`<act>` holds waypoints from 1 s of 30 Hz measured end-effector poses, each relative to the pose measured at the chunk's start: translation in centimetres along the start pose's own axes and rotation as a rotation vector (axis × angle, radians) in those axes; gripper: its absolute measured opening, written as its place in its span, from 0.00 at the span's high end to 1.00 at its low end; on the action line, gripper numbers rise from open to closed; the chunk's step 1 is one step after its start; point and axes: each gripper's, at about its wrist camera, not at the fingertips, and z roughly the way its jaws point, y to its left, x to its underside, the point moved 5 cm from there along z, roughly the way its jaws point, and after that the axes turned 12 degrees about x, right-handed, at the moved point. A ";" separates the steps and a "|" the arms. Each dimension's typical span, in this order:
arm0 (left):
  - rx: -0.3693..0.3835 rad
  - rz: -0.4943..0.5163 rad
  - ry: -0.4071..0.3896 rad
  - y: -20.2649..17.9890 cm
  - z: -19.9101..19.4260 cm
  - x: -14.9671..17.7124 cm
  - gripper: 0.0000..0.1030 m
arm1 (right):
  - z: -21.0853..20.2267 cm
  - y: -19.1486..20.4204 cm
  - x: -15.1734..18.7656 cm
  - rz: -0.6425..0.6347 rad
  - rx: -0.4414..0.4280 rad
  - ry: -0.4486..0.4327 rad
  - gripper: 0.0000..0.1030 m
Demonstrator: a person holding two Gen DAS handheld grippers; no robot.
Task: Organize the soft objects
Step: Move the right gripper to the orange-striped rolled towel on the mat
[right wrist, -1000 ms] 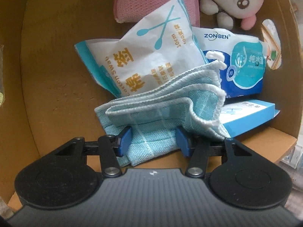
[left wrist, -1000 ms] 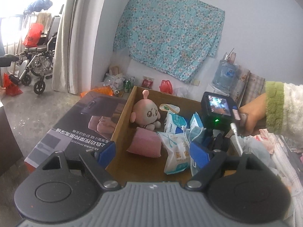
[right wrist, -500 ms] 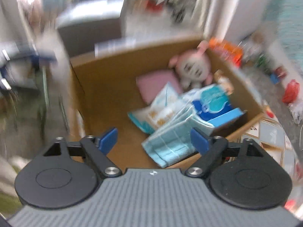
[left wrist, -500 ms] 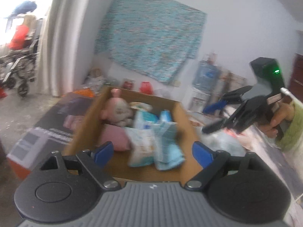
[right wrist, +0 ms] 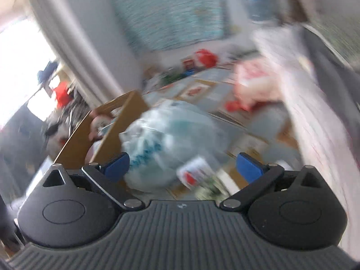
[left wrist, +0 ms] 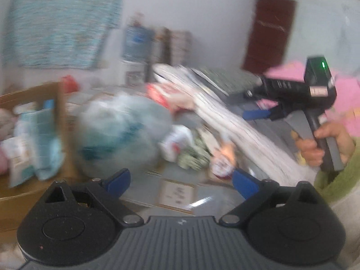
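Both views are blurred by motion. The cardboard box (left wrist: pixel 59 121) stands at the left with a folded blue cloth (left wrist: pixel 46 144) and white packets inside. A clear plastic bag of pale blue stuff (left wrist: pixel 121 135) lies beside it on the floor. My left gripper (left wrist: pixel 181 181) hangs above the floor, jaws opening, nothing between them. My right gripper (left wrist: pixel 252 103) is held by a hand (left wrist: pixel 319 144) at the right. In its own view the right gripper (right wrist: pixel 182 166) is opening and empty, above the bag (right wrist: pixel 171 144) and beside the box (right wrist: pixel 105 132).
A white striped quilt (left wrist: pixel 236 121) slopes across the right. Small packets (left wrist: pixel 177 141) lie on the patterned floor mat (left wrist: pixel 177 193). A water bottle (left wrist: pixel 135 42) and a floral cloth (left wrist: pixel 58 22) stand by the far wall, and a dark red door (left wrist: pixel 270 33) is at the right.
The right gripper let go of the folded blue cloth in the box, drew back out and swung right. The left gripper swung right from the box toward the bag. Both jaws widened.
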 end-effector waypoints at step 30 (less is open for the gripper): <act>0.111 0.220 0.212 -4.0 21.3 -0.3 0.46 | 10.7 -9.3 8.1 0.359 0.106 0.081 0.58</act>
